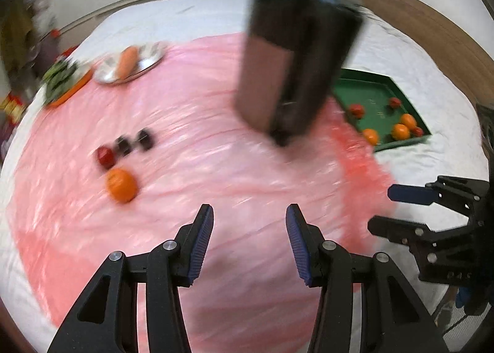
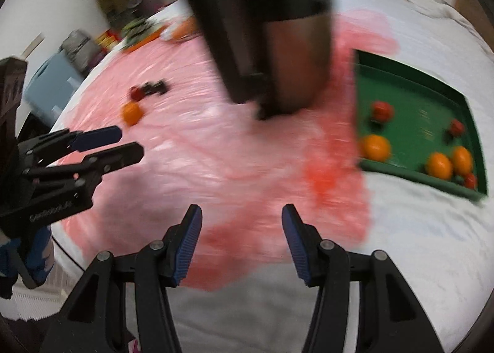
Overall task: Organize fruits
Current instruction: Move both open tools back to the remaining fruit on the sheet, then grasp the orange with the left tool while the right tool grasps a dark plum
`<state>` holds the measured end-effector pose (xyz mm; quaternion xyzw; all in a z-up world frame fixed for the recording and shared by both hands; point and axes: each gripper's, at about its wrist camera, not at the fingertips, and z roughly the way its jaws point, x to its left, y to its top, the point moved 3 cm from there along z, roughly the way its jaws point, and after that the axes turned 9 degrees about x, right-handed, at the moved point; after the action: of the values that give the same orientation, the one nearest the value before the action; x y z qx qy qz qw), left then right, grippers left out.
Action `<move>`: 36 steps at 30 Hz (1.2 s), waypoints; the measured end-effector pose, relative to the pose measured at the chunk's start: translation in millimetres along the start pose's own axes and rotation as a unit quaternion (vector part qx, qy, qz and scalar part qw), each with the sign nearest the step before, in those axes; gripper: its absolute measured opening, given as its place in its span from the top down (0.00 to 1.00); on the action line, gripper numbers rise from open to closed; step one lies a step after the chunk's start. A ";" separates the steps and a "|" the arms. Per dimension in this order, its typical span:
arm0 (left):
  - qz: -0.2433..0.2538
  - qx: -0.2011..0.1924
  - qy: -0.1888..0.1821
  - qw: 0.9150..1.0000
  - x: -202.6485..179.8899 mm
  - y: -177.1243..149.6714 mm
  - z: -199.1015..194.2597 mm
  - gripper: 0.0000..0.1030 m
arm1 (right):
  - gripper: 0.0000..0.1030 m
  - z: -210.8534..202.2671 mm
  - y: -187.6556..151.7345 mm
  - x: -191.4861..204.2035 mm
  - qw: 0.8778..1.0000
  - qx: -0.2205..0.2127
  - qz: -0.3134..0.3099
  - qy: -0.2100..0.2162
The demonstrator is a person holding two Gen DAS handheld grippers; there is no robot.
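Note:
An orange (image 1: 121, 184) and a red fruit (image 1: 105, 156) lie on the pink sheet (image 1: 200, 149) at the left, next to two dark objects (image 1: 136, 140). They also show in the right wrist view: the orange (image 2: 132, 113), the red fruit (image 2: 136, 93). A green tray (image 1: 370, 97) at the right holds several oranges and red fruits; it shows in the right wrist view too (image 2: 416, 100). My left gripper (image 1: 249, 242) is open and empty above the sheet. My right gripper (image 2: 241, 237) is open and empty near the sheet's front edge. Both views are blurred.
A tall dark box-like object (image 1: 293, 53) stands on the sheet in the middle, left of the tray. A metal plate (image 1: 148, 60) with a carrot (image 1: 127, 61) and an orange plate of greens (image 1: 63, 81) sit at the far left. The sheet lies on white bedding.

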<state>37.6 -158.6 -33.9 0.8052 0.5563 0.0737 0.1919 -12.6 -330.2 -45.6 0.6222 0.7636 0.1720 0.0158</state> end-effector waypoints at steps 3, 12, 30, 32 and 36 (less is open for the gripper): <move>-0.033 0.005 0.017 0.999 32.2 -10.4 -1.2 0.58 | 0.02 9.5 8.3 32.1 0.999 0.007 -0.038 0.011; -0.109 -0.003 0.050 0.993 112.3 -12.3 -0.8 0.57 | 0.02 30.3 57.6 87.2 0.996 -0.002 -0.086 0.033; -0.113 -0.003 0.041 0.993 143.4 27.0 58.5 0.57 | 0.03 103.4 175.7 120.6 0.991 -0.017 -0.128 0.040; -0.110 -0.001 0.043 0.993 144.3 29.5 64.4 0.57 | 0.03 109.3 182.9 122.2 0.990 -0.016 -0.135 0.042; -0.110 0.005 0.045 0.993 146.9 31.9 76.0 0.57 | 0.03 121.5 192.5 126.3 0.987 -0.006 -0.153 0.045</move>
<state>145.0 -49.9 -104.9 0.7362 0.6495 0.0859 0.1698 169.7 -147.9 -81.4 0.4892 0.8488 0.1999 0.0118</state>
